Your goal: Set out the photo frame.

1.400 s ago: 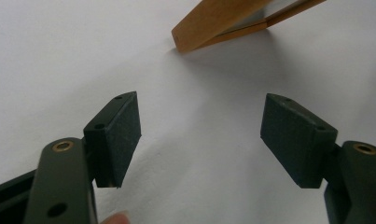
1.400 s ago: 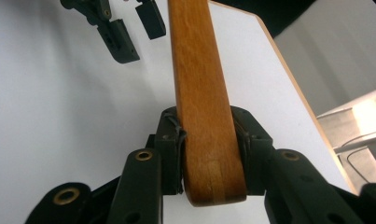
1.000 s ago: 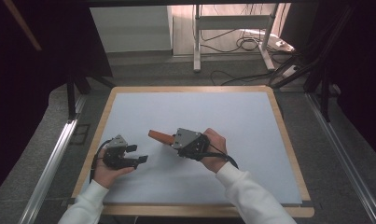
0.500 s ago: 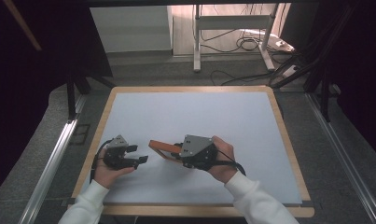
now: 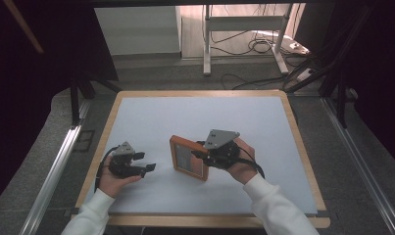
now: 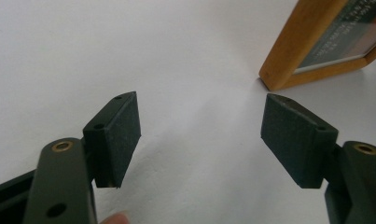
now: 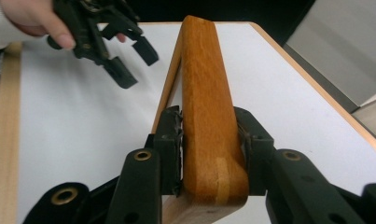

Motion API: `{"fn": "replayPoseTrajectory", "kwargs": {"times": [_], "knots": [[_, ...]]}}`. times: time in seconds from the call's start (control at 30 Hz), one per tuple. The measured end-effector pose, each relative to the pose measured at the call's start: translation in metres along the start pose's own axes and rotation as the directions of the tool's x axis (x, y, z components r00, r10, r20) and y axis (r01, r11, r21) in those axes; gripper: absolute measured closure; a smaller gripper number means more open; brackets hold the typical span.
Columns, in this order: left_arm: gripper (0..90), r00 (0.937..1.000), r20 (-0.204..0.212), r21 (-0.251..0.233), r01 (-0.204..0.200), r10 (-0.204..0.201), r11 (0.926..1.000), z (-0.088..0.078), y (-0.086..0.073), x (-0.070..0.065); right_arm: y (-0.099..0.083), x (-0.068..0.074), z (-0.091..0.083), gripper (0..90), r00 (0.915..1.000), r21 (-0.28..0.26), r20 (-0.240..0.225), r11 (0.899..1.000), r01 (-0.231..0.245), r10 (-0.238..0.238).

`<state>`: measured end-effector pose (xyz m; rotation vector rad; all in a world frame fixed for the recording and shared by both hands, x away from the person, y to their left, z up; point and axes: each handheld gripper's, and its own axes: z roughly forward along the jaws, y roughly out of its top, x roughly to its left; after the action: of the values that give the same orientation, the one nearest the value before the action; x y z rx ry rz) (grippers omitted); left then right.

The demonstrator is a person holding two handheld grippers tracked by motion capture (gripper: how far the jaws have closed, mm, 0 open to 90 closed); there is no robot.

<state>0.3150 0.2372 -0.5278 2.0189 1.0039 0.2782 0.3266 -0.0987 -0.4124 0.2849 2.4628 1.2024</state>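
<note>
A wooden picture frame (image 5: 187, 157) stands tilted on the white table top (image 5: 205, 122), its glass face towards the camera in the high view. My right gripper (image 5: 199, 153) is shut on its right edge; in the right gripper view both black pads clamp the orange wood (image 7: 208, 121). My left gripper (image 5: 147, 162) rests at the table's front left, jaws wide open and empty, pointing at the frame. In the left gripper view the frame's lower corner (image 6: 316, 46) sits on the table a little beyond the right pad (image 6: 295, 137). The left gripper (image 7: 129, 63) also appears far off in the right gripper view.
The table has a raised wooden rim (image 5: 303, 147) all round. A metal rail (image 5: 50, 171) runs along the floor at the left. Cables and a white stand (image 5: 244, 39) lie on the floor beyond the far edge.
The right gripper has swung the frame from lying nearly edge-on up to a standing tilt showing its face, and shifted slightly right and towards the person. The left gripper stayed put.
</note>
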Motion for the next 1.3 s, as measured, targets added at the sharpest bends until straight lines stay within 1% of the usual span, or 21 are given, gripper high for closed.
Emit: {"fn": "replayPoseTrajectory", "kwargs": {"times": [0.13, 0.23, 0.37, 0.43, 0.53, 0.6, 0.67, 0.7, 0.73, 0.77, 0.83, 0.9, 0.93, 1.0, 1.03, 1.07, 1.1, 1.2, 1.3], "knots": [[28.0, 1.0000, 0.000, -0.004, 0.002, -0.002, 1.0000, 0.000, 0.000, 0.000, -0.001, -0.007, 0.004, 60.6, 0.9995, 0.023, 0.031, 1.000, -0.011, 0.010], [28.0, 1.0000, 0.003, -0.003, 0.005, -0.005, 1.0000, 0.000, 0.000, 0.000, -0.002, -0.014, 0.007, 56.9, 0.9982, 0.044, 0.052, 0.999, -0.032, 0.029], [27.9, 1.0000, 0.006, -0.004, -0.001, 0.001, 1.0000, 0.001, 0.000, -0.001, -0.006, -0.025, 0.014, 51.8, 0.9954, 0.063, 0.075, 0.996, -0.065, 0.060], [27.9, 1.0000, 0.004, -0.004, -0.002, 0.002, 1.0000, 0.001, 0.000, -0.001, -0.008, -0.030, 0.017, 49.5, 0.9930, 0.066, 0.087, 0.994, -0.085, 0.079], [27.9, 1.0000, 0.006, -0.004, -0.005, 0.005, 1.0000, 0.001, 0.000, 0.000, -0.011, -0.035, 0.020, 47.4, 0.9901, 0.066, 0.102, 0.992, -0.104, 0.097], [27.9, 1.0000, 0.007, -0.002, -0.005, 0.005, 1.0000, 0.001, 0.000, 0.000, -0.013, -0.036, 0.020, 47.2, 0.9890, 0.059, 0.103, 0.992, -0.112, 0.106], [27.9, 0.9999, 0.008, -0.003, -0.006, 0.006, 1.0000, 0.002, 0.000, -0.001, -0.012, -0.035, 0.021, 45.1, 0.9881, 0.057, 0.116, 0.993, -0.108, 0.101], [27.9, 0.9999, 0.008, -0.003, -0.008, 0.008, 1.0000, 0.002, 0.000, -0.001, -0.012, -0.034, 0.020, 41.8, 0.9855, 0.050, 0.136, 0.993, -0.109, 0.101], [27.9, 0.9999, 0.008, -0.003, -0.009, 0.009, 1.0000, 0.001, 0.000, -0.001, -0.012, -0.033, 0.019, 37.9, 0.9826, 0.039, 0.146, 0.992, -0.121, 0.114], [27.9, 0.9999, 0.008, -0.003, -0.009, 0.009, 1.0000, 0.001, 0.000, -0.001, -0.012, -0.032, 0.017, 34.6, 0.9793, 0.025, 0.144, 0.989, -0.147, 0.142], [27.9, 0.9999, 0.008, -0.003, -0.010, 0.010, 0.9999, 0.001, 0.000, -0.001, -0.013, -0.030, 0.012, 29.8, 0.9687, -0.011, 0.172, 0.984, -0.180, 0.179], [27.9, 0.9999, 0.008, -0.003, -0.011, 0.011, 0.9999, 0.001, 0.000, -0.001, -0.017, -0.028, 0.004, 26.3, 0.9579, -0.046, 0.173, 0.973, -0.225, 0.229], [27.9, 0.9999, 0.009, 0.000, -0.008, 0.008, 1.0000, 0.001, 0.000, -0.001, -0.019, -0.027, 0.001, 24.6, 0.9518, -0.052, 0.175, 0.968, -0.246, 0.252], [27.9, 0.9999, 0.009, -0.001, -0.008, 0.008, 1.0000, 0.001, 0.000, -0.001, -0.027, -0.022, -0.006, 22.1, 0.9392, -0.052, 0.203, 0.961, -0.272, 0.277], [27.9, 0.9999, 0.008, -0.003, -0.009, 0.009, 1.0000, 0.001, 0.000, -0.001, -0.032, -0.020, -0.010, 21.9, 0.9322, -0.054, 0.208, 0.955, -0.292, 0.296], [27.9, 0.9999, 0.009, -0.003, -0.006, 0.006, 1.0000, 0.002, 0.000, -0.001, -0.038, -0.016, -0.014, 21.8, 0.9241, -0.064, 0.202, 0.946, -0.318, 0.324], [27.9, 0.9999, 0.010, 0.000, -0.008, 0.009, 1.0000, 0.002, 0.000, -0.001, -0.044, -0.012, -0.017, 21.9, 0.9191, -0.066, 0.195, 0.940, -0.336, 0.342], [27.9, 0.9999, 0.008, 0.004, -0.010, 0.010, 0.9999, 0.002, 0.000, -0.001, -0.064, 0.000, -0.023, 23.2, 0.9141, -0.051, 0.180, 0.931, -0.360, 0.363], [27.9, 0.9999, 0.000, 0.002, -0.011, 0.011, 0.9999, 0.002, 0.000, -0.002, -0.082, 0.012, -0.027, 25.6, 0.9073, -0.038, 0.157, 0.920, -0.389, 0.390]]}}
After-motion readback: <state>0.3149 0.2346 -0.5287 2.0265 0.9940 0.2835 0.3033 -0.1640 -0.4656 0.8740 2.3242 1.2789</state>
